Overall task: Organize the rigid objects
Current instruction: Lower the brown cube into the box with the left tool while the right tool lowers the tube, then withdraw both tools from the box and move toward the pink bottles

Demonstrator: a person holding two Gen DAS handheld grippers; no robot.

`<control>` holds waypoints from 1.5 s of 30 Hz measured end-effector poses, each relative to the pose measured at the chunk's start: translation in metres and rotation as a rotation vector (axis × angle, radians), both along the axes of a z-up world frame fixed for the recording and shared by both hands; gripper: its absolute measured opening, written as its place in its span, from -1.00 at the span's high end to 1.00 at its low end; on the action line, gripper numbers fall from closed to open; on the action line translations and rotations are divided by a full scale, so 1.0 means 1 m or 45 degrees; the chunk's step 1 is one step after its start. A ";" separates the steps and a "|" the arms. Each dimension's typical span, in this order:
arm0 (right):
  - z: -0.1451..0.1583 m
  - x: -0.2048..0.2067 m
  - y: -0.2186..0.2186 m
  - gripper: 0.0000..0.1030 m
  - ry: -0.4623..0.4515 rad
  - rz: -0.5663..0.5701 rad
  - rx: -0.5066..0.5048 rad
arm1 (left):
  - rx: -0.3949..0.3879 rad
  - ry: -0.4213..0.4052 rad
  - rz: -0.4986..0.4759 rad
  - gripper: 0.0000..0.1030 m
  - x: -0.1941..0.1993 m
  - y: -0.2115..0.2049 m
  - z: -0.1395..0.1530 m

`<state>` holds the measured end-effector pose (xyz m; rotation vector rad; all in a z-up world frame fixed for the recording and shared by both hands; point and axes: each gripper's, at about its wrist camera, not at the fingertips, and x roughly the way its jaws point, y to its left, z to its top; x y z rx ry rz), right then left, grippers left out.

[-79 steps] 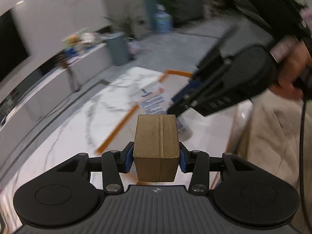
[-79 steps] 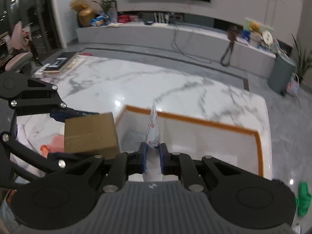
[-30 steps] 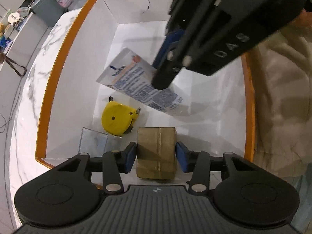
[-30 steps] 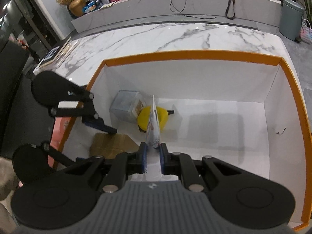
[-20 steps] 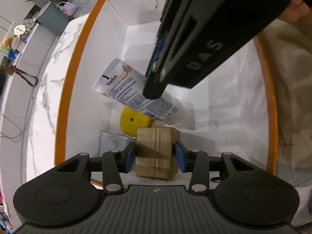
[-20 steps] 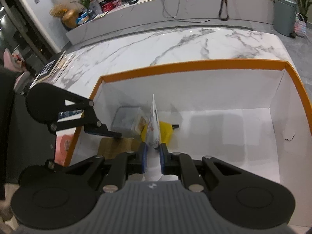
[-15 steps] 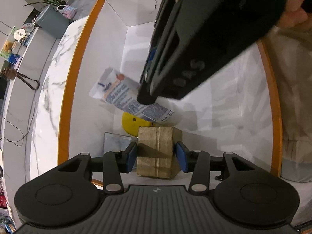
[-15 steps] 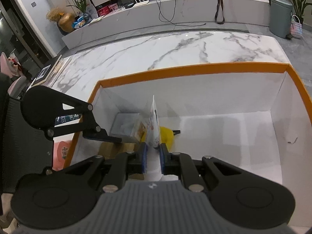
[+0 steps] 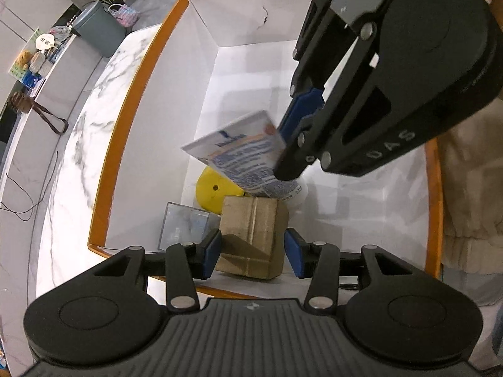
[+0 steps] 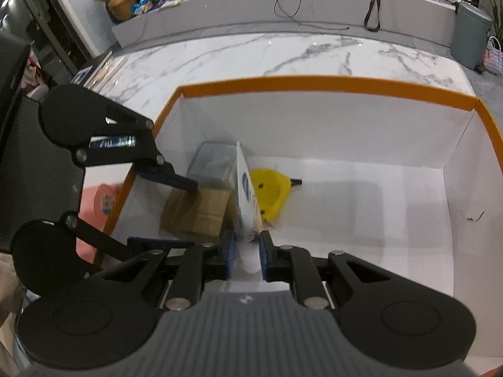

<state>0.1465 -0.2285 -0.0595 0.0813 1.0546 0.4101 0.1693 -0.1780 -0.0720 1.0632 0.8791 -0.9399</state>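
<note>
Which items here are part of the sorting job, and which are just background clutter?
Job:
brown cardboard box, between the open left tongs
white lotion tube, clamped in the right tongs
yellow tape measure
clear plastic case
orange-rimmed white bin

Background:
grey pedal bin
gold vase

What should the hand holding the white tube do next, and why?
Probably lower the tube to the bare white floor of the box and let go. The right gripper holds it above the yellow tape measure, while the brown box sits loose between the left gripper's parted fingers.
</note>
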 end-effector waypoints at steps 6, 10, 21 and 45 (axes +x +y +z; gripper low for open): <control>-0.001 0.001 0.011 0.54 0.044 0.138 -0.096 | -0.022 -0.033 0.000 -0.06 -0.008 0.004 0.003; -0.005 0.005 0.019 0.54 0.090 0.199 -0.170 | -0.046 -0.043 0.010 -0.02 -0.009 0.006 0.006; -0.015 0.023 0.029 0.63 0.117 0.127 -0.201 | -0.119 -0.030 0.012 0.22 -0.010 0.012 0.008; 0.002 0.012 0.017 0.23 0.063 0.019 -0.153 | -0.151 -0.066 0.009 0.16 -0.024 0.014 0.014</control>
